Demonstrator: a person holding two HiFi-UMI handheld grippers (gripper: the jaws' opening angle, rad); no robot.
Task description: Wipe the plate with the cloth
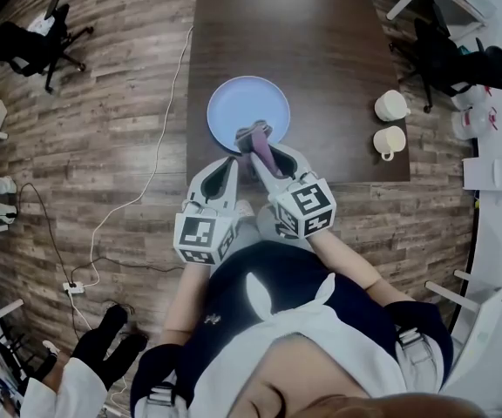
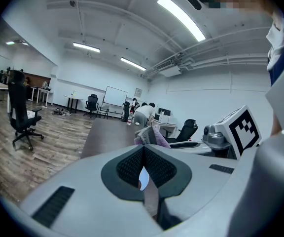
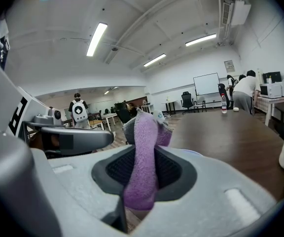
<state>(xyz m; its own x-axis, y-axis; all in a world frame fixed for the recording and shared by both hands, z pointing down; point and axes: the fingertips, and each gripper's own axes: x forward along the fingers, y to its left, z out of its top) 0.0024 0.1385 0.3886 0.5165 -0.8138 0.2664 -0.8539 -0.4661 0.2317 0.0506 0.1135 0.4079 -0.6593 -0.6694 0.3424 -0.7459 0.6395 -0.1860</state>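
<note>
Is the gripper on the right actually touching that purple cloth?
Touching. The right gripper is clamped on the purple cloth; its own view shows the cloth squeezed between both pads.

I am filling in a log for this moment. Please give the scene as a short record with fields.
plate: light blue, on the table
cloth: purple, over the plate's near rim; contact unclear
right gripper: shut on cloth
left gripper: shut, empty, beside the right one
cups: two, at the table's right edge
</note>
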